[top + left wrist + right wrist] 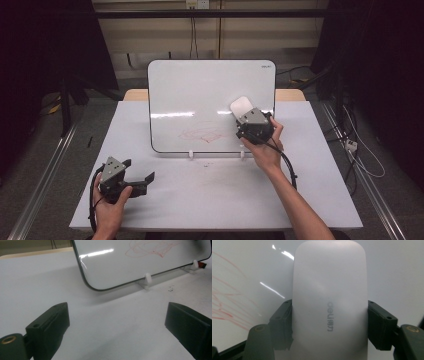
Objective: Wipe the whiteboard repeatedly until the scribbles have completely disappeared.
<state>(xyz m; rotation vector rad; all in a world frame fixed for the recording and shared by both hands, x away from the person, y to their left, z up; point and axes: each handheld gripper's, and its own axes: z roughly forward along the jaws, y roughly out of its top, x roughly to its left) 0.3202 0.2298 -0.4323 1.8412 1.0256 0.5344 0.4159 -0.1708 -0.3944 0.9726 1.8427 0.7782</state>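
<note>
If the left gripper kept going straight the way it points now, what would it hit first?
Probably the whiteboard's lower edge or its near white foot. The left gripper hangs open over bare table; depth is hard to judge.

A white table (215, 195) carried a whiteboard (200, 95) propped upright on two small white feet (190, 154) toward its far middle, with a few dark specks (205, 165) on the tabletop just near of the board.

White rounded plastic eraser (329, 302): lower end cut off by the right gripper view's bottom edge, sides covered by the jaws. Small red object (202, 264) behind the whiteboard foot: unidentifiable.
</note>
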